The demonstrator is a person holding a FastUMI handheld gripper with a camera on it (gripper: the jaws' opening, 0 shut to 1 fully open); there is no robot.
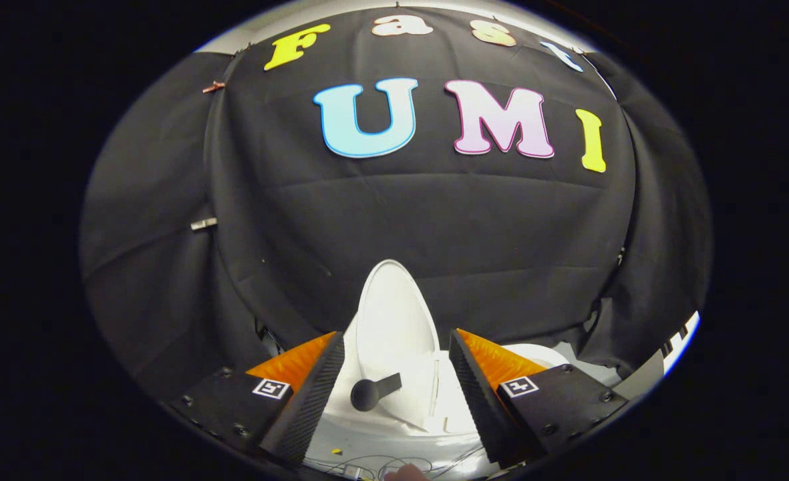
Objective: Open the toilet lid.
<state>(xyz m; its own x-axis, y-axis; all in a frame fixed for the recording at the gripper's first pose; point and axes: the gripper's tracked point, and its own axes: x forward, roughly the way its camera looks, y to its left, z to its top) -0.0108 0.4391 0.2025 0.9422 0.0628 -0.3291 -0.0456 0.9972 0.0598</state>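
A white toilet lid [394, 321] stands raised, leaning back against the black cloth wall. A dark knob handle [371, 393] sticks out from its lower front face. The white toilet body [394, 434] lies below it. My gripper [394, 394] is open, its two fingers set wide on either side of the lid's lower part, and the handle sits in the gap between them without touching either finger. The right fingertip [471, 387] is near the lid's hinge side. Nothing is held.
Black cloth [421, 220] hangs close behind the toilet and wraps round both sides. Thin wires [381, 464] lie on the white surface at the toilet's near edge. A pale strip of floor or wall [678, 344] shows beyond the cloth on the right.
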